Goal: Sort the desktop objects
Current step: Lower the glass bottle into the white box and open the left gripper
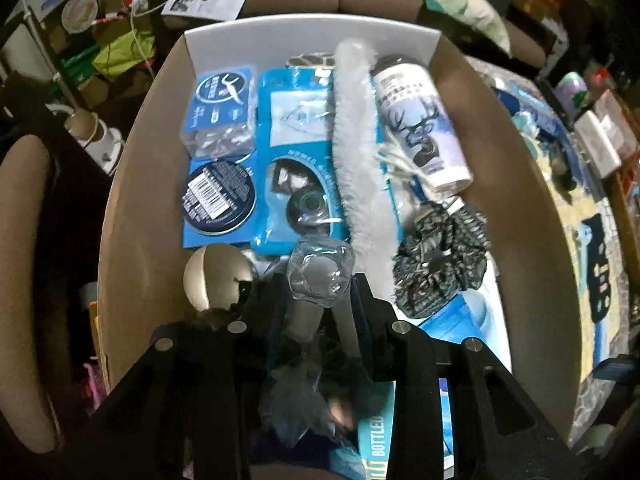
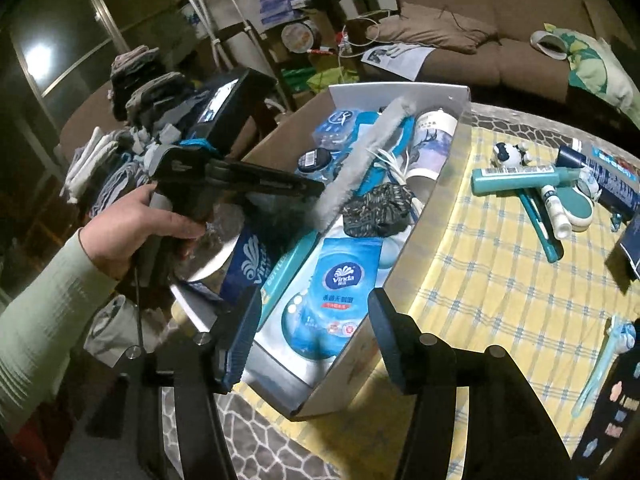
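Observation:
A cardboard box (image 1: 132, 200) holds several mostly blue items: a round tin (image 1: 218, 202), a fluffy white stick (image 1: 360, 152), a deer-print tumbler (image 1: 420, 120) and a dark scrunchie (image 1: 440, 260). My left gripper (image 1: 318, 292) points down into the box's near end, with a clear-wrapped item (image 1: 320, 276) filling the gap between its fingers. In the right wrist view a hand (image 2: 132, 232) holds that gripper over the box (image 2: 432, 216); its fingertips are hidden. My right gripper (image 2: 314, 340) stands open and holds nothing, above the box's near end and a Vinda wipes pack (image 2: 340, 292).
A silver ball (image 1: 214, 278) lies beside the left fingers. On the yellow plaid tablecloth (image 2: 500, 280) right of the box lie a teal tube (image 2: 516, 178), a cow figurine (image 2: 510, 154) and other teal items. Folded clothes (image 2: 132, 120) are stacked on the left, a sofa (image 2: 500, 40) behind.

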### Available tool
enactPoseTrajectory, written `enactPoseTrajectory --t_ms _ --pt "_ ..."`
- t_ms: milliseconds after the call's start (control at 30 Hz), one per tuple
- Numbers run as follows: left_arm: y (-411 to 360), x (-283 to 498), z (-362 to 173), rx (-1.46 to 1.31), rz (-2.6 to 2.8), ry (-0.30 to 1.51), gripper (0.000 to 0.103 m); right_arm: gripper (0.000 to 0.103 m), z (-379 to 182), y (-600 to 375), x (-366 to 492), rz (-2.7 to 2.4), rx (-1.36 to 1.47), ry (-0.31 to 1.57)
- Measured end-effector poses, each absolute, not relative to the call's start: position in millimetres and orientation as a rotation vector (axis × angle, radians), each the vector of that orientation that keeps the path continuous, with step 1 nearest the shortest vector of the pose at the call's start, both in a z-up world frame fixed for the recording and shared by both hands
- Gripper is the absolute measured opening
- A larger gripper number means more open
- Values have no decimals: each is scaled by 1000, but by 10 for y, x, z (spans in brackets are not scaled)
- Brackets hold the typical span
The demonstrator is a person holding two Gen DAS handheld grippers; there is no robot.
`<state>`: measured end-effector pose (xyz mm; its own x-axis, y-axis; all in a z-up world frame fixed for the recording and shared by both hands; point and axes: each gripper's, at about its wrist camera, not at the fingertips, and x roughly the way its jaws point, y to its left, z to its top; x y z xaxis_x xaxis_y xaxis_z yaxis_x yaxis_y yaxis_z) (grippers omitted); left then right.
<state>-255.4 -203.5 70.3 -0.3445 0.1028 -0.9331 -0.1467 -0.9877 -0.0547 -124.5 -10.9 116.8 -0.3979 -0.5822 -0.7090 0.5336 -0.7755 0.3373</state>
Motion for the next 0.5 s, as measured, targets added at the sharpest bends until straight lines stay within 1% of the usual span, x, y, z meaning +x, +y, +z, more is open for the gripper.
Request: enactPoseTrajectory --t_ms 33,67,100,167,200,267,367,433,500 --pt "-2050 -2559 717 -1710 2472 59 44 58 1181 -91 -1249 -2183 1134 -80" --pt "-2069 -2550 738 -1703 2485 40 58 58 1202 -63 -1250 -2188 1128 -90" --pt "-2093 -2534 777 -1677 2487 -8 68 58 1216 -41 -1246 -2190 1124 -97" --pt "-2137 -2501 846 -1636 2488 -83 71 58 1261 7 -1226 -2198 1113 -112" --pt "-2144 -2476 885 -1621 2486 -102 75 59 1283 24 -1215 -2199 1110 -114" --pt "-2162 -2427 959 -1613 2502 -102 78 59 1325 77 -1189 -2210 1106 -119" --pt "-2174 -2315 1086 -1587 2508 -161 80 62 1400 210 -1151 -2230 1093 -147" --pt "-2156 -2232 1187 -1551 2510 -195 86 66 1452 343 -1109 -2253 1083 -155" --pt "-2091 -2133 1292 -1500 2515 -202 101 80 1480 512 -1073 -2286 1080 -157"
